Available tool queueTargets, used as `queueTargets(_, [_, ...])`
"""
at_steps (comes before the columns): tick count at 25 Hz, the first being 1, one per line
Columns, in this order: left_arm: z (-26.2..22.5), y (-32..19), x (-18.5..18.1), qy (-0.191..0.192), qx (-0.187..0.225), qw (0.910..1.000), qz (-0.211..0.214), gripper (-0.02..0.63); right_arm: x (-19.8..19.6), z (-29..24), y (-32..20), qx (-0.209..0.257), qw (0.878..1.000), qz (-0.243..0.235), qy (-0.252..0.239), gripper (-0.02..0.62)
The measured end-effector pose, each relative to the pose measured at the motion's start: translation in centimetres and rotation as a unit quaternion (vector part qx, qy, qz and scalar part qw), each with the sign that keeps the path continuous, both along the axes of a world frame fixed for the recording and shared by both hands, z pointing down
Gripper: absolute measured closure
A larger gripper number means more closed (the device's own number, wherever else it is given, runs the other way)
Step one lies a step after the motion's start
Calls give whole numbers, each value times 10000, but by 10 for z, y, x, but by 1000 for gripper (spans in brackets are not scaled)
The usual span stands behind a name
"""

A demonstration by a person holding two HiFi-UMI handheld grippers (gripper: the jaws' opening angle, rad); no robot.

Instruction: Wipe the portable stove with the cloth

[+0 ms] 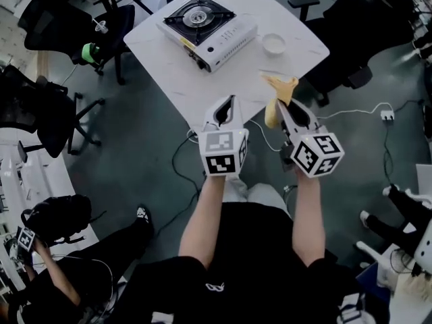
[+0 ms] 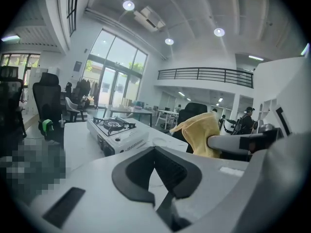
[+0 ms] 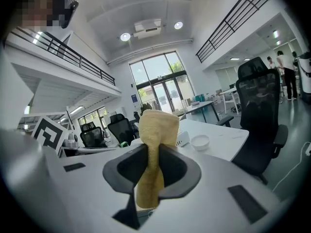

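White surface (image 1: 169, 79) holds the portable stove (image 1: 206, 29); short of it, the right gripper (image 1: 281, 104) pinches the cloth (image 1: 282, 85) ready for wiping, the left gripper (image 1: 228, 106) pressed together, empty.

Here's an open-plan office: black swivel chairs (image 1: 47, 113) ring a white counter (image 1: 297, 42), more desks (image 2: 131, 111) stretch back under a railed mezzanine (image 2: 204, 74), and tall glass windows (image 2: 114, 76) light the hall.

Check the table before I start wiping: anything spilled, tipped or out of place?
Nothing stands out. The stove sits flat on the table, the bowl is upright, and the cloth hangs from the right gripper.
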State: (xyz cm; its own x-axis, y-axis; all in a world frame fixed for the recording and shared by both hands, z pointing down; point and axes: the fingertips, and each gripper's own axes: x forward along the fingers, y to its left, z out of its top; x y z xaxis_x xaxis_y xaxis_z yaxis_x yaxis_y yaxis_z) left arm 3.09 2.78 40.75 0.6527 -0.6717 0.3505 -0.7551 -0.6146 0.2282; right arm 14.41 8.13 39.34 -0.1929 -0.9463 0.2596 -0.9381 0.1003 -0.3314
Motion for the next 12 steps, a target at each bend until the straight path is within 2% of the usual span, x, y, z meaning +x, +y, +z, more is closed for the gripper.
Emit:
queueTargets(6, [4,-25,-7,-16,10,9999,-135,612,4,4,-32,-18,9999,-122,-70,538])
queueTargets(12, [23,-67,-28,-131,-188,9979,-602,612,-18,26,-89,-266,9971,-703,-95,538])
